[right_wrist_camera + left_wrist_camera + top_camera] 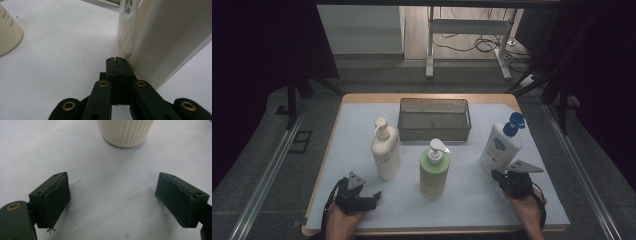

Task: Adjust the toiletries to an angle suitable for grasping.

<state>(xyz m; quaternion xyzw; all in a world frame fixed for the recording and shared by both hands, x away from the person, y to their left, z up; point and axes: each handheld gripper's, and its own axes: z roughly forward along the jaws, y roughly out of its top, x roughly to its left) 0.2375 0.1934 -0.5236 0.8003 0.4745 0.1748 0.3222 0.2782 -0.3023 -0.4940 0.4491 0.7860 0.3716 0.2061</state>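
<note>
since right tongs (498, 176) sat closed, touching base of tilted white blue-capped bottle (500, 145) near worktop's (357, 120) right edge, best move: back off, open, regrip. left tongs (112, 202) gaped, empty, near front-left corner before cream bottle (125, 132).

White plastic bottle w/ blue flip cap (500, 145) – stands tilted, top leaning toward the far right, on the right side of the counter, just right of the mesh tray's near corner. Blue-and-red label on its front. Its base sits right by the closed right tongs; in the right gripper view its white wall (160, 37) rises just beside the tips – touching or not, can't tell.
</note>
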